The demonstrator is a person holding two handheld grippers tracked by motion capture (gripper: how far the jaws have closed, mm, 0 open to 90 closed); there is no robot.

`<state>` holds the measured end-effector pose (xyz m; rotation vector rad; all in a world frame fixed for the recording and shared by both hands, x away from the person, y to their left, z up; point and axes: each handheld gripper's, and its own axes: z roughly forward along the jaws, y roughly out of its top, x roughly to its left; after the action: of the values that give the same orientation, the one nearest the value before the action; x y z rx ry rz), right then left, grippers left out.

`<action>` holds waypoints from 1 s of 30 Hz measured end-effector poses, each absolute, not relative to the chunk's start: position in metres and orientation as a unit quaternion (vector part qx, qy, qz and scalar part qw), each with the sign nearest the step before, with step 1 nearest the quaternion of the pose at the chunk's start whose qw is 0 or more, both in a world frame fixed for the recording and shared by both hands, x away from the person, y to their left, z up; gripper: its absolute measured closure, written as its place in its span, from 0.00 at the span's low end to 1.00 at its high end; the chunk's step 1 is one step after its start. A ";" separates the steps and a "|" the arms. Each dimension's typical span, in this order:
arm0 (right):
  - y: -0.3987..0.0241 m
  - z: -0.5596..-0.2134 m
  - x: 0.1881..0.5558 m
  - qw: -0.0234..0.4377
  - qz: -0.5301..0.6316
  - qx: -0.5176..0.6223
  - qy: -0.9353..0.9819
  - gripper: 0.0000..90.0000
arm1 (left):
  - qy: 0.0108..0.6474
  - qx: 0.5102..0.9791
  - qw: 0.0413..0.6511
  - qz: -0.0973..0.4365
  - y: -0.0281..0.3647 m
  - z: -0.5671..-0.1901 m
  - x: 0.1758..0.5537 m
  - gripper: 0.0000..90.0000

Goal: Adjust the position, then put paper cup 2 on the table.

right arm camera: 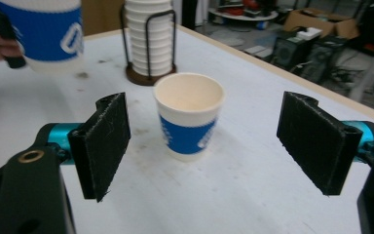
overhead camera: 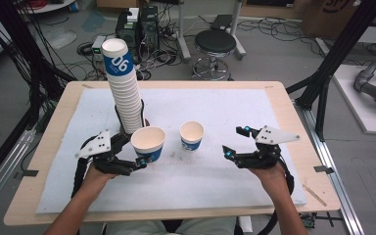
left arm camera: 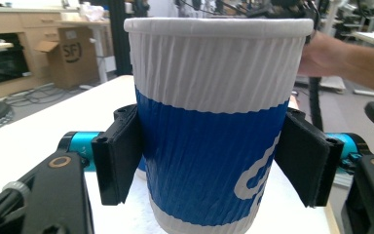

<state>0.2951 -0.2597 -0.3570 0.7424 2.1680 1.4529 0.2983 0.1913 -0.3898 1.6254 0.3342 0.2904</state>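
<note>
Item 1, my left gripper (overhead camera: 136, 152): sitting in the lower left of the high view, its jaws are closing on the large cup (overhead camera: 148, 143). In the left gripper view both black pads (left arm camera: 119, 161) are pressing against the blue band of that cup (left arm camera: 214, 131), one on each side, so I am holding it. The cup is standing upright with its mouth open, just left of the frame's centre in the high view.

Item 2, my right gripper (overhead camera: 234, 142): lying in the lower right of the high view, its jaws are standing wide apart and gripping nothing. In the right gripper view the two pads (right arm camera: 104, 141) are framing the small cup (right arm camera: 189, 117) from a distance, without touching it.

Item 3, the small cup (overhead camera: 192, 135): standing upright on the white surface (overhead camera: 215, 186) at the centre of the high view, between the two grippers and apart from both. It is white with a blue band.

Item 4, the cup stack (overhead camera: 125, 83): rising tall from a wire holder in the upper left of the high view, leaning slightly left, just behind my left gripper. In the right gripper view the stack (right arm camera: 148, 34) is showing at the top centre, beyond the small cup.
</note>
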 end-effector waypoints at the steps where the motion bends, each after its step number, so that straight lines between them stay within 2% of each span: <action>1: -0.262 -0.359 0.294 0.220 0.521 0.272 0.779 0.23 | 0.151 0.717 0.667 0.132 0.193 -0.390 0.298 0.33; 5: -0.273 -0.366 0.292 0.234 0.523 0.281 0.770 0.23 | 0.158 0.710 0.670 0.145 0.201 -0.388 0.296 0.33; 15: -0.290 -0.375 0.289 0.235 0.535 0.309 0.750 0.23 | 0.178 0.698 0.675 0.159 0.214 -0.394 0.288 0.32; 30: -0.291 -0.379 0.288 0.230 0.532 0.315 0.752 0.23 | 0.169 0.692 0.681 0.171 0.220 -0.395 0.288 0.32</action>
<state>0.2885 -0.2910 -0.3792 0.8674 2.0676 1.4627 0.2885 0.2202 -0.3947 1.5524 0.3793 0.3835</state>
